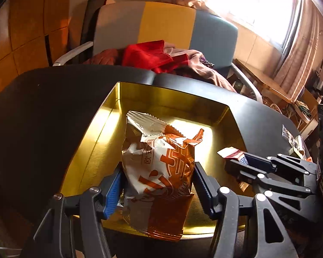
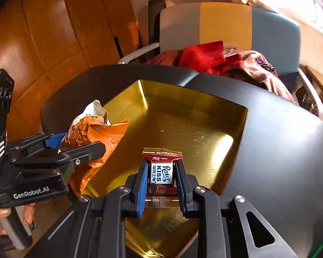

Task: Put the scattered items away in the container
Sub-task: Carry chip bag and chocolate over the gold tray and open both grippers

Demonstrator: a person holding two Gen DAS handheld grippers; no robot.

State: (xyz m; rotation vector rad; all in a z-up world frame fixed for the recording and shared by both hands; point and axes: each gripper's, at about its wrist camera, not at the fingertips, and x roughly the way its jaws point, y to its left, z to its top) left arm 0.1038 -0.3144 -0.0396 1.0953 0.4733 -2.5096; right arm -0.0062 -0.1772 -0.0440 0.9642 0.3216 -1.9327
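A dark, smooth table (image 1: 43, 116) stands in a warm room with wooden walls, a bright window and a chair piled with red and pink clothes (image 1: 161, 58). On the table sits a shiny gold metal tray (image 1: 176, 99) with low walls. This is the container for the snacks.

The left gripper (image 1: 157, 182) squeezes a puffy orange and white snack bag (image 1: 159, 167) from both sides. The bag hangs over the near part of the tray, so it would likely drop inside when let go. Part of it reaches past the tray's near edge.

The right gripper (image 2: 161, 182) pinches a small brown chocolate packet with a white label (image 2: 161, 172). It is held over the tray's near side too, probably to be dropped in.

A few small things (image 1: 292, 139) lie near the table's right edge, too small to tell.
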